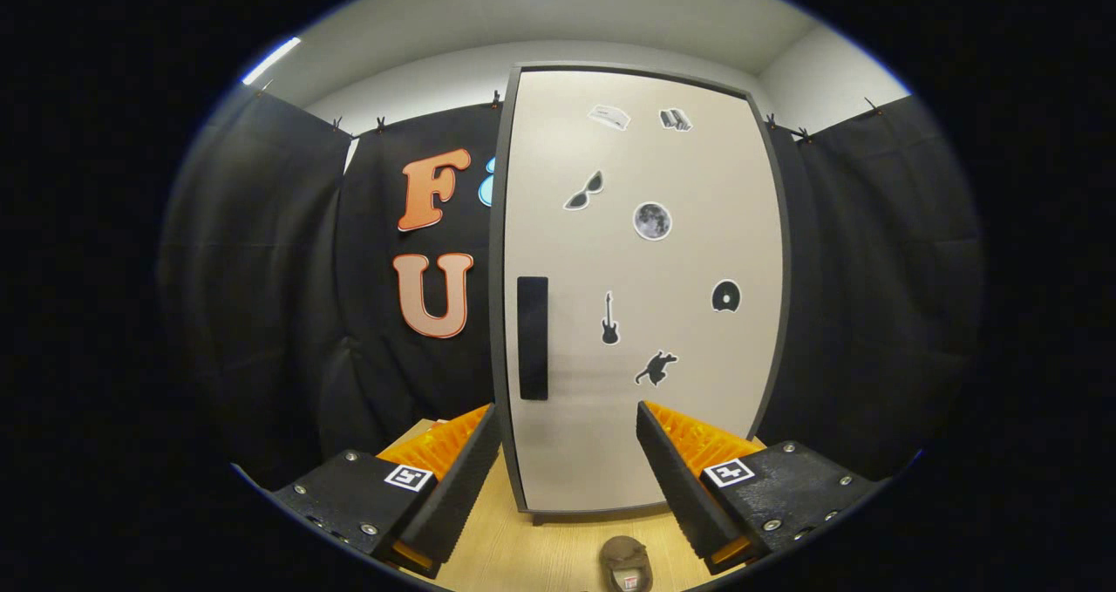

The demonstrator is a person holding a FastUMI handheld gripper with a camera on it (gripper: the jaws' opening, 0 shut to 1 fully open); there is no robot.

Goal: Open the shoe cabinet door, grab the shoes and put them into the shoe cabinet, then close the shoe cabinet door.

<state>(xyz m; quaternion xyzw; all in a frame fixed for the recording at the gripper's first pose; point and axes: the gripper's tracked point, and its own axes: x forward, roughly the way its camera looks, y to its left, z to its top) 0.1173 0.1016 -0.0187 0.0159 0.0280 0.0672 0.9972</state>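
The shoe cabinet (645, 296) stands upright just ahead of me, its pale door shut and framed in dark grey. A tall dark handle (533, 337) sits near the door's left edge, slightly beyond my left finger. Several small stickers dot the door. My gripper (567, 452) is open, nothing between its fingers, both fingers reaching toward the door's lower part. Below, between the fingers, a brown shoe (626, 564) lies on the wooden floor (540, 548), only its front end showing.
Black cloth walls close in behind and on both sides of the cabinet. A white wall and ceiling rise above the cloth. The wooden floor runs from under the fingers to the cabinet's base.
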